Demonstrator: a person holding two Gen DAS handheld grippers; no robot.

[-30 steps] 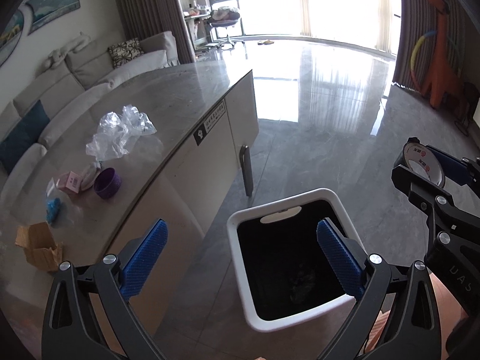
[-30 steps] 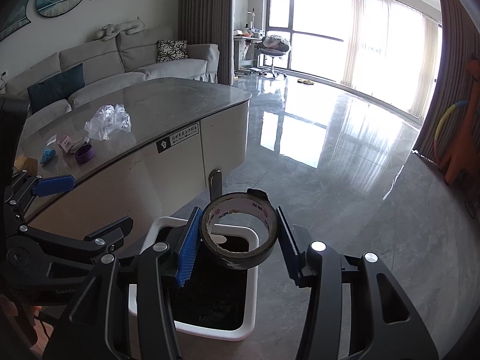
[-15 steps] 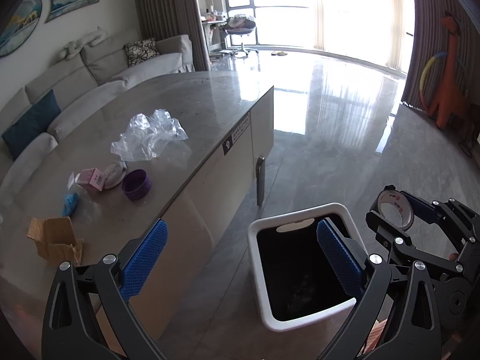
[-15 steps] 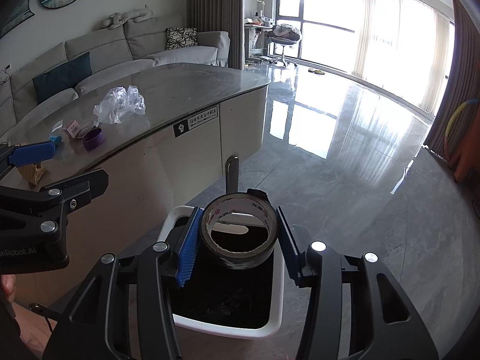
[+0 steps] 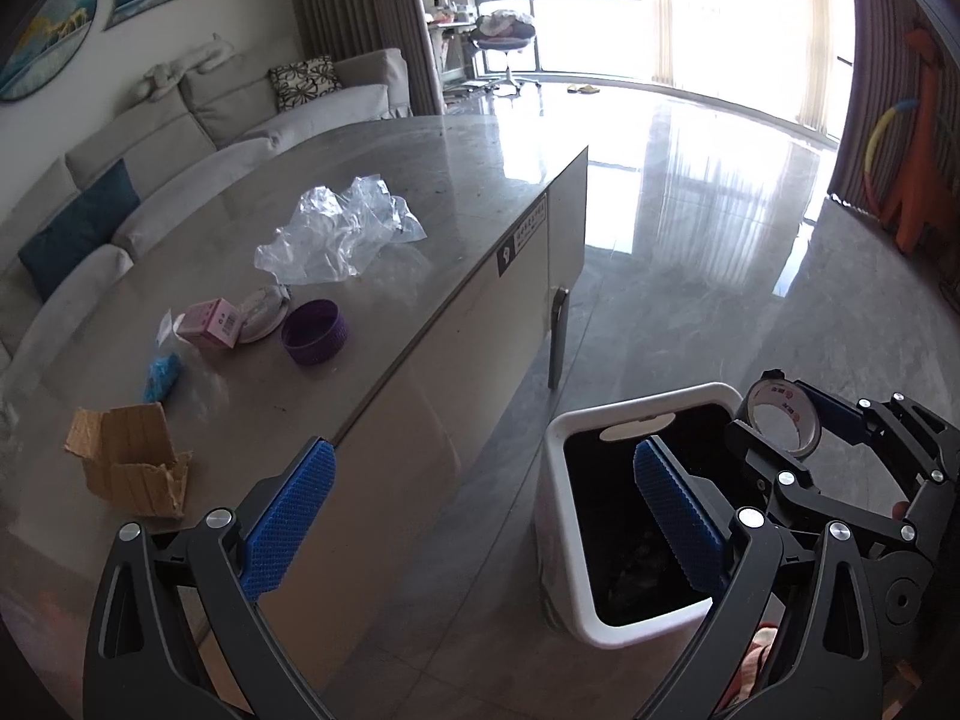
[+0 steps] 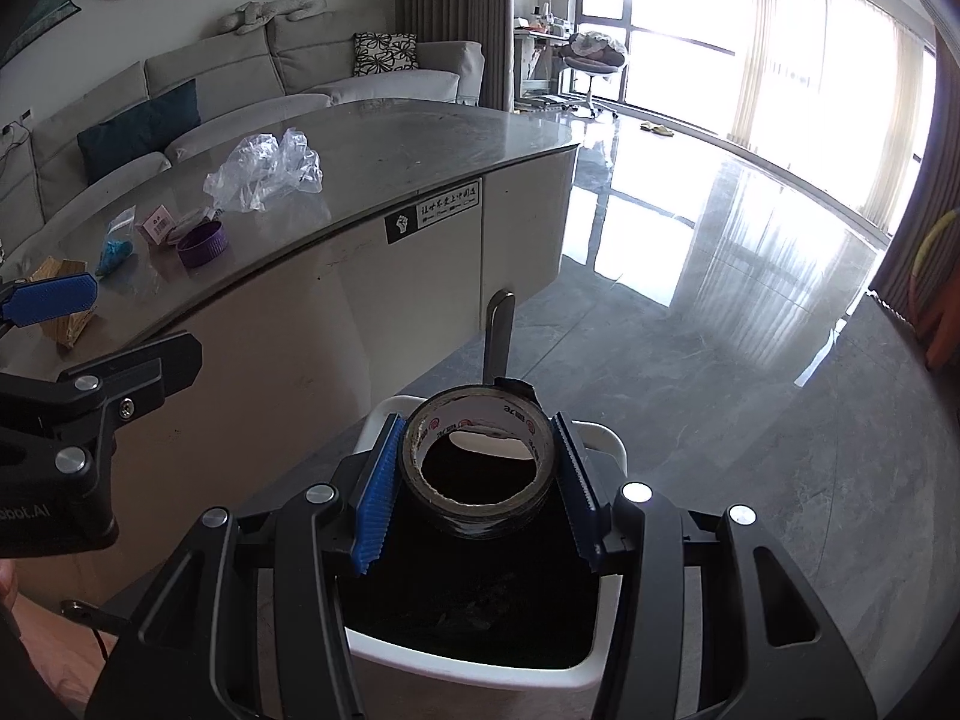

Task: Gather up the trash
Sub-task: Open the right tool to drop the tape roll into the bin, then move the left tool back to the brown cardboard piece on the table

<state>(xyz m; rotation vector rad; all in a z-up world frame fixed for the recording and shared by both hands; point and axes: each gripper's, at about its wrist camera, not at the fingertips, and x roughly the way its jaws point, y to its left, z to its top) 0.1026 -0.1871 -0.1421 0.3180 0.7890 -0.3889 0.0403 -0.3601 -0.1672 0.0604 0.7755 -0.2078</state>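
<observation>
Before me a grey stone counter (image 5: 384,180), pale sofa (image 5: 198,120) behind it, bright curtained windows (image 5: 660,6) beyond, glossy grey floor (image 5: 720,252) beside it.

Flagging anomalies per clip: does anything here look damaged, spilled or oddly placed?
Only the torn cardboard box on the counter looks damaged: ragged flaps, lying open. The crumpled plastic bag is litter, not a spill. The right gripper holds a tape roll over the trash bin, as expected.
</observation>
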